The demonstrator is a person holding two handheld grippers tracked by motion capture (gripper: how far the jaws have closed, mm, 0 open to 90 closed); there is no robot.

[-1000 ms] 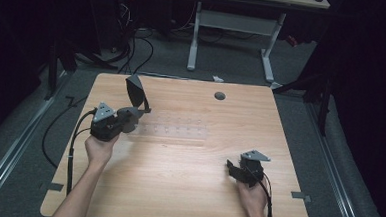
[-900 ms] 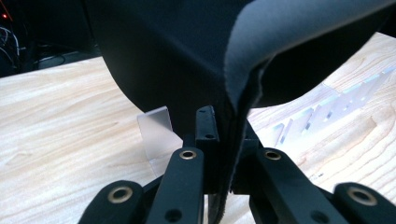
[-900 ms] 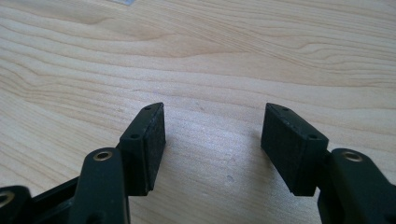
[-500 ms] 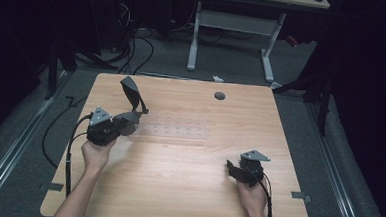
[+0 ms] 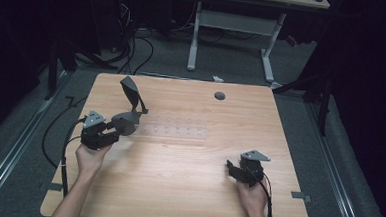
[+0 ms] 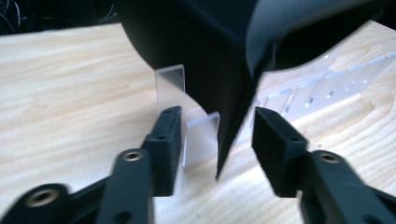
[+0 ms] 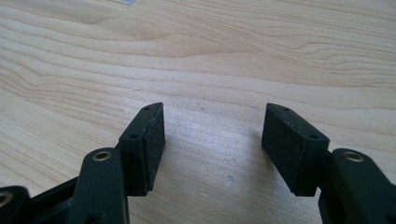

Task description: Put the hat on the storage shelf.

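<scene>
A dark grey stand (image 5: 128, 87) with a tilted panel on a stem rises from a flat base at the table's left. My left gripper (image 5: 112, 129) is at that base. In the left gripper view the jaws of the left gripper (image 6: 217, 126) have just been opening; the stand's thin dark edge (image 6: 229, 140) hangs between them with a gap on each side. A clear plastic tab (image 6: 201, 137) stands there beside the left pad. My right gripper (image 5: 233, 169) rests near the front right. In its own view the right gripper (image 7: 212, 121) is open over bare wood.
A clear slotted strip (image 5: 175, 131) lies flat on the wooden table (image 5: 187, 188) right of the stand, also seen as a clear strip (image 6: 327, 84). A round grey grommet (image 5: 219, 95) sits near the far edge. Cables trail off the left side.
The left gripper and the stand have shifted a little to the left and toward the person. Its jaws have come apart off the stand's base. The right gripper has stayed still.
</scene>
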